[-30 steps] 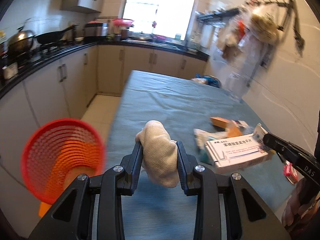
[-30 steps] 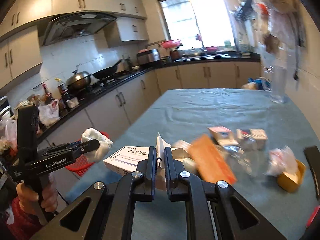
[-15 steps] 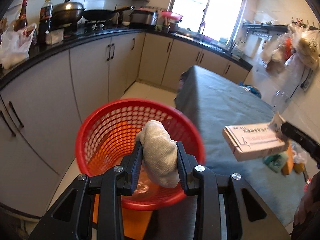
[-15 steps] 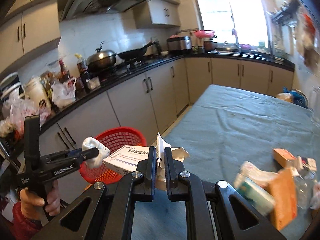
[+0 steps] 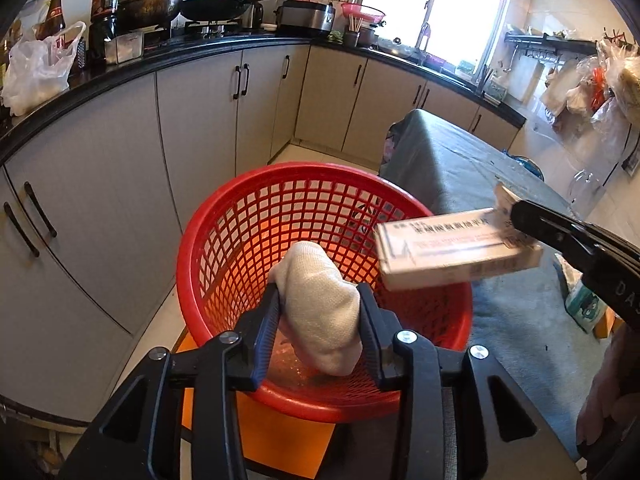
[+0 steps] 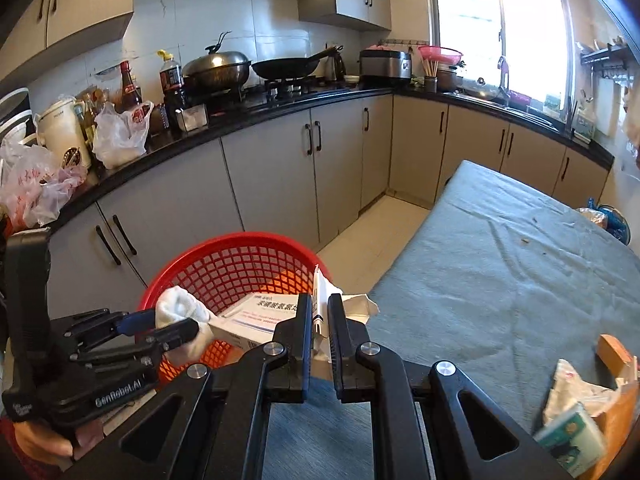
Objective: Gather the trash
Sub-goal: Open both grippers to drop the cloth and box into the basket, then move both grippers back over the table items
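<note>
Left wrist view
- Change: a second ago the left gripper was over the table; now it hangs above the red basket, so the drop is due.
- Left gripper state: jaws opening, the white cloth wad between them and touching both pads.
- Cloth: soft, woven, crumpled into a rounded lump.
- Basket: round, rigid plastic lattice on an orange stand.
- Box: flat printed carton over the basket's right rim.

Right wrist view
- Change: the right gripper has swung from the table's litter towards the basket.
- Right gripper state: clamped tight on the carton's torn flap.
- Left behind: more wrappers on the wrinkled grey-green table.
</note>
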